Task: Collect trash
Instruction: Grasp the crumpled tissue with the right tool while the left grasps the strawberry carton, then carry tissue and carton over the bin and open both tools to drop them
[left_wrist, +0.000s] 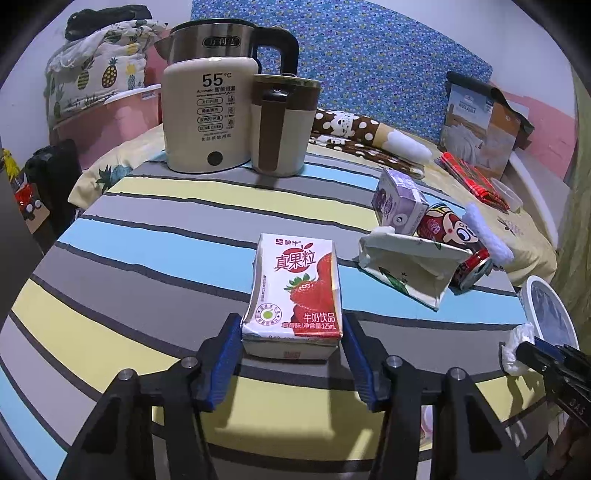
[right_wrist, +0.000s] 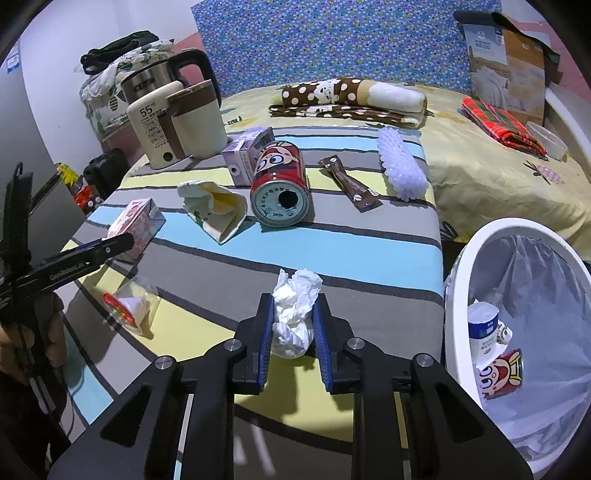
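Observation:
A strawberry milk carton (left_wrist: 295, 295) lies on the striped table (left_wrist: 155, 236). My left gripper (left_wrist: 291, 332) has its blue pads against both sides of the carton's near end. My right gripper (right_wrist: 295, 321) is shut on a crumpled white tissue (right_wrist: 295, 310) just above the table. The left gripper also shows in the right wrist view (right_wrist: 110, 247), at the pink carton (right_wrist: 135, 225). A white trash bin (right_wrist: 454, 302) with a plastic liner stands at the right, holding a can and a white bottle.
On the table lie a red cartoon can (right_wrist: 280, 184), a purple carton (right_wrist: 247, 155), a cream paper bag (right_wrist: 218, 206), a brown wrapper (right_wrist: 351, 184), a white bumpy roll (right_wrist: 400, 166) and a clear wrapper (right_wrist: 129, 306). A kettle (left_wrist: 207, 110) and mug (left_wrist: 280, 125) stand at the back.

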